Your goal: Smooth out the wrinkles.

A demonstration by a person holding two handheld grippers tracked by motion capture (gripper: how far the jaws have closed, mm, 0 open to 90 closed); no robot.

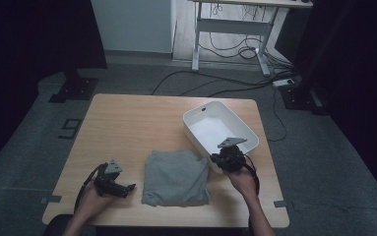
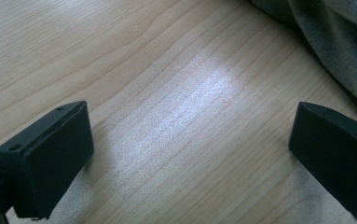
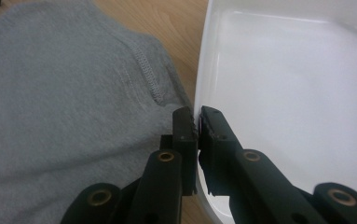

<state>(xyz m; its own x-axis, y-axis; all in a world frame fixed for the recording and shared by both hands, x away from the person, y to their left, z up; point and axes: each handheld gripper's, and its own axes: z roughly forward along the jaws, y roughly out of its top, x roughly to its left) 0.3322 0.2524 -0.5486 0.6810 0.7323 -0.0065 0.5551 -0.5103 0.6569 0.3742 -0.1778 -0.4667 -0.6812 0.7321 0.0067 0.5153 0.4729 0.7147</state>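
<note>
While pinching the near rim of the white plastic bin [image 3: 278, 93], right gripper [image 3: 198, 122] sits at centre bottom of its own view, jaws pressed together on the thin wall. Just left of it, touching the bin, folded grey sweatshirt [image 1: 176, 178] on the wooden table [image 1: 127, 128]. Lower left of the high view: left gripper [image 1: 127, 189], jaws spread wide over bare wood, near the cloth's edge.

Your widest open lane is the bare bench [image 1: 127, 123] across the upper left of the frame. The folded grey cloth [image 1: 176, 178] blocks the lower middle, and the white tub [image 1: 242, 129] walls off the right, its rim pinched in your right tongs [image 3: 197, 122].
</note>
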